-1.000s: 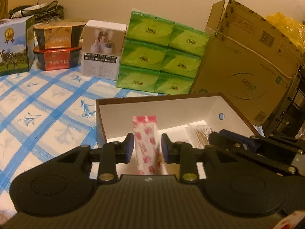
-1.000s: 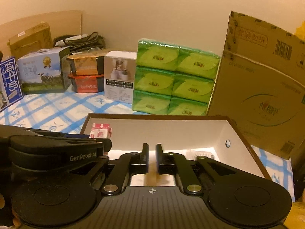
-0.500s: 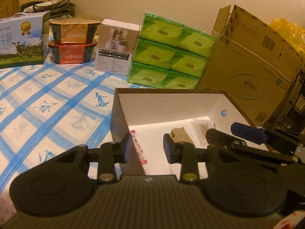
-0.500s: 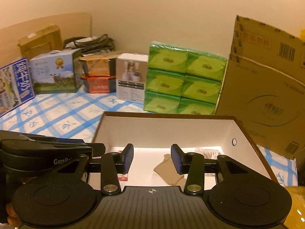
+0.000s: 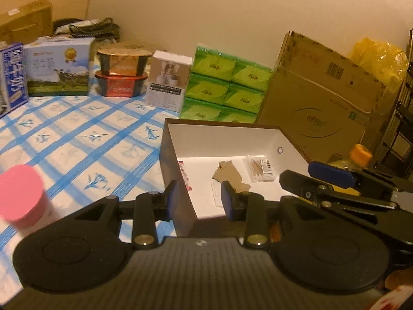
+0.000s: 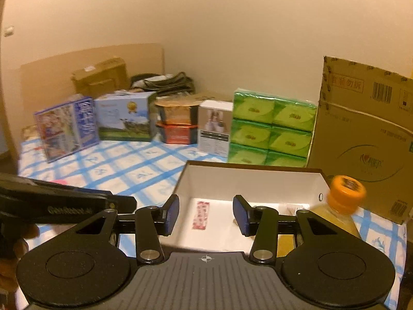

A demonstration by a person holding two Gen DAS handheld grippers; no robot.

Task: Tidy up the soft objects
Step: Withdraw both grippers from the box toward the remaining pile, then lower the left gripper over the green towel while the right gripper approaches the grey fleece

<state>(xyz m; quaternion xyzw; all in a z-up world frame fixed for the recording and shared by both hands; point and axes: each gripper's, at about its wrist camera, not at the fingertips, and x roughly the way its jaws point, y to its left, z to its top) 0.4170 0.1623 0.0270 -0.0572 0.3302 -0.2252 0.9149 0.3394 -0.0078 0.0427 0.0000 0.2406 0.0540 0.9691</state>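
Open box (image 5: 227, 134) ahead of left claw (image 5: 198, 200): sachet (image 5: 185, 175), cloth (image 5: 229, 175), packet (image 5: 260, 168) inside, left to right. Tissue packs (image 5: 224, 87) behind box. Tub (image 5: 19, 196) left of claw. Bottle (image 6: 340, 206) right of right claw (image 6: 206, 215).

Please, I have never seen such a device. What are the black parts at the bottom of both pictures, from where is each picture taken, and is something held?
There is no robot: a person holds one two-finger tool in each hand. Each picture comes from a camera on a tool, looking along its fingers. The left tool and the right tool are both open and hold nothing. On the blue-checked tablecloth stands an open white cardboard box. Inside lie a red-patterned packet, a tan folded cloth and a clear bag of wooden sticks. An orange-capped bottle stands beside the box.
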